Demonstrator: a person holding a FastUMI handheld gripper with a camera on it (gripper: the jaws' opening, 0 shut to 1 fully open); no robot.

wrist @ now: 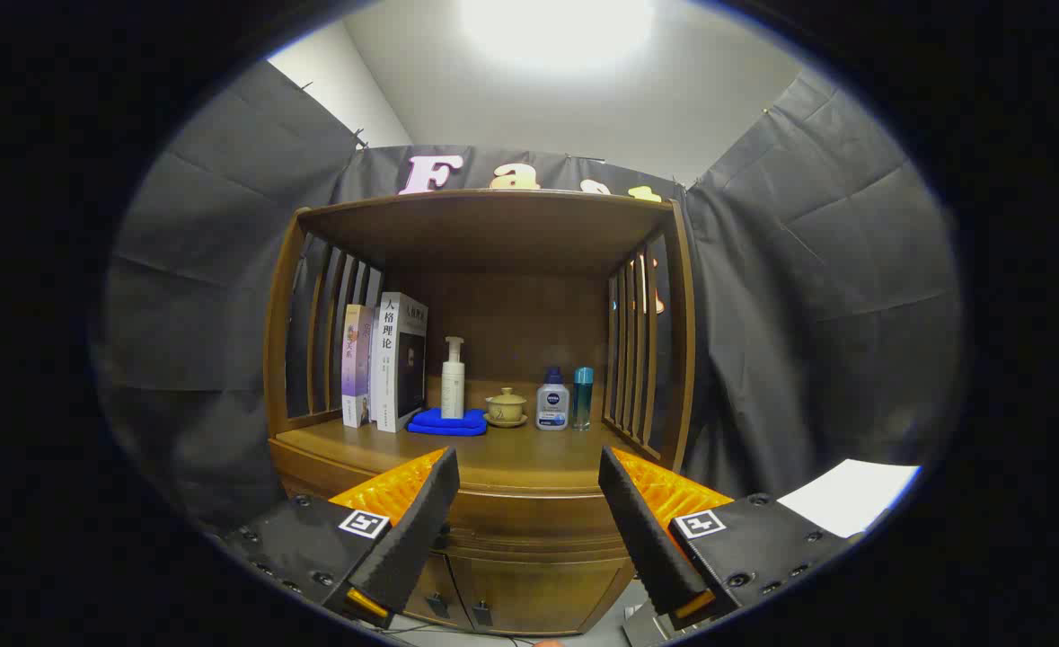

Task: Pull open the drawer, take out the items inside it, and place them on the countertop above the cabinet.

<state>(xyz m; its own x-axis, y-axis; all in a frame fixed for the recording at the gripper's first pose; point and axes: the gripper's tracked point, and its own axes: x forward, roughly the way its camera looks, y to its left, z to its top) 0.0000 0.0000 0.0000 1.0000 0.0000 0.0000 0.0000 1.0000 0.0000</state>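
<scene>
Drawer (pixel 529 526) shut, below the countertop (pixel 529 454), facing the gripper.
Its long axis runs left to right, front toward the near side; gripper (pixel 529 467) fingers spread wide, holding nothing (books (pixel 385 359), bottles stand far back).
</scene>
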